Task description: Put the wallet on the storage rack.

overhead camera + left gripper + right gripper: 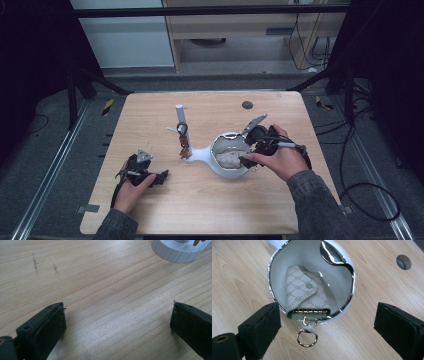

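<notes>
Right gripper view: key pouch (305,296) lies between parted fingers (262,326).

The high view is dim, with dark edges. Glare streaks the bowl (332,255) rim ahead of the jaws; close-ups look soft.

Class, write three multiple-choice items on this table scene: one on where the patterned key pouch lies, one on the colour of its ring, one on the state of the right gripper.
1. Where is the key pouch?
A. in the white bowl
B. on the bare table
C. between the left jaws

2. What colour is the pouch's ring?
A. black
B. gold
C. red

3. How do the right gripper jaws stand?
A. shut on the ring
B. shut on the bowl rim
C. open

Answers: 1 A, the pouch rests inside the bowl; 2 B, the ring over the rim shines gold; 3 C, both jaws stand wide apart, touching nothing.
</notes>
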